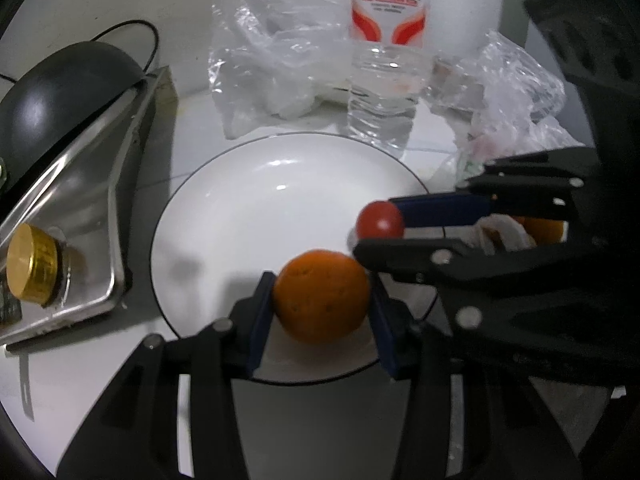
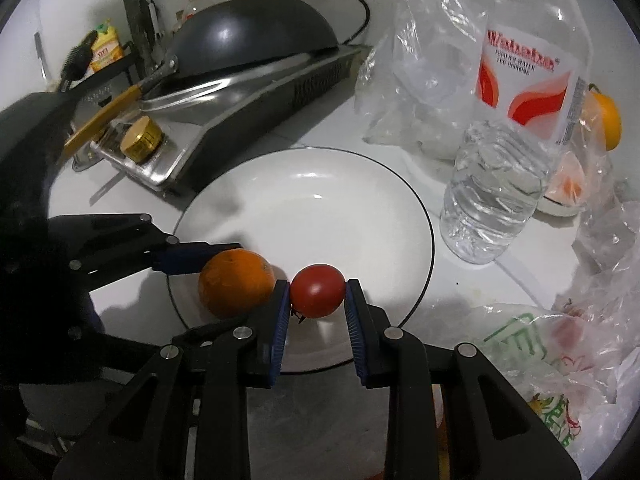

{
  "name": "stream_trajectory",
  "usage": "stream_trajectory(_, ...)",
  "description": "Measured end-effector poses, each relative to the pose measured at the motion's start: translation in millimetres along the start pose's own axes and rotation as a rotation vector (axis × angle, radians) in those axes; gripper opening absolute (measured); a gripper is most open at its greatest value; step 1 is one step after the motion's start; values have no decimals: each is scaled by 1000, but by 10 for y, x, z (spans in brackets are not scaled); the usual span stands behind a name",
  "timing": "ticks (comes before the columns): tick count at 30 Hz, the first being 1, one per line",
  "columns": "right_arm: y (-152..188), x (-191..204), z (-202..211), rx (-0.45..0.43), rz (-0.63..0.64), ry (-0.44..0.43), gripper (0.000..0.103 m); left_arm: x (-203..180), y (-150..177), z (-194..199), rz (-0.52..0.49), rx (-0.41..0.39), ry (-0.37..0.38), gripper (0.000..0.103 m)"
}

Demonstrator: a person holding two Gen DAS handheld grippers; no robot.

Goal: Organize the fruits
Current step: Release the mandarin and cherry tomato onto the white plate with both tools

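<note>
1. So, both fruits hang over the near rim of the white plate (image 2: 404, 184) right now. The left hand-held gripper (image 1: 322, 304) is clamped on the orange (image 1: 322, 296), and the right hand-held gripper (image 2: 318, 294) is clenched on the small red tomato (image 2: 318, 290).
2. The two fruits sit just beside each other, nearly touching. If I were doing it, I'd set one down first and pull that gripper clear before releasing the other, otherwise the jaws may bump.
3. Lower each fruit until it rests in the dished middle, then let go slowly. Both are round and will probably roll, and the tomato looks soft, so no extra squeeze.
4. Surface-wise: a white tabletop, pretty cluttered. A water bottle (image 2: 504, 152) stands by the plate's far right edge, with crumpled plastic bags (image 2: 424, 60) behind it and along the right side.
5. A steel stove (image 2: 240, 92) with a dark upturned wok (image 2: 256, 32) sits toward the far left corner. Another orange fruit (image 2: 606, 120) peeks out behind the bottle.
</note>
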State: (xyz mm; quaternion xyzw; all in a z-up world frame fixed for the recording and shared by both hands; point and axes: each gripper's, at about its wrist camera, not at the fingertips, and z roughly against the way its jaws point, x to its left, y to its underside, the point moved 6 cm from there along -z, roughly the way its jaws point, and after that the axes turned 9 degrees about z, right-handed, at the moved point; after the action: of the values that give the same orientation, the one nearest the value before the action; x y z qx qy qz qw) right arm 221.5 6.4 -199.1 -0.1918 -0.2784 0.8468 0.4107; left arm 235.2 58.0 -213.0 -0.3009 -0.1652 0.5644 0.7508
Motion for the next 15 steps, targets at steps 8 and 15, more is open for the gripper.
stream_trajectory(8, 47, -35, -52, 36, -24, -14, 29, 7, 6, -9, -2, 3, 4, 48)
stream_trajectory(15, 34, -27, 23, 13, -38, -14, 37, 23, 8, 47, 23, -9, 8, 53)
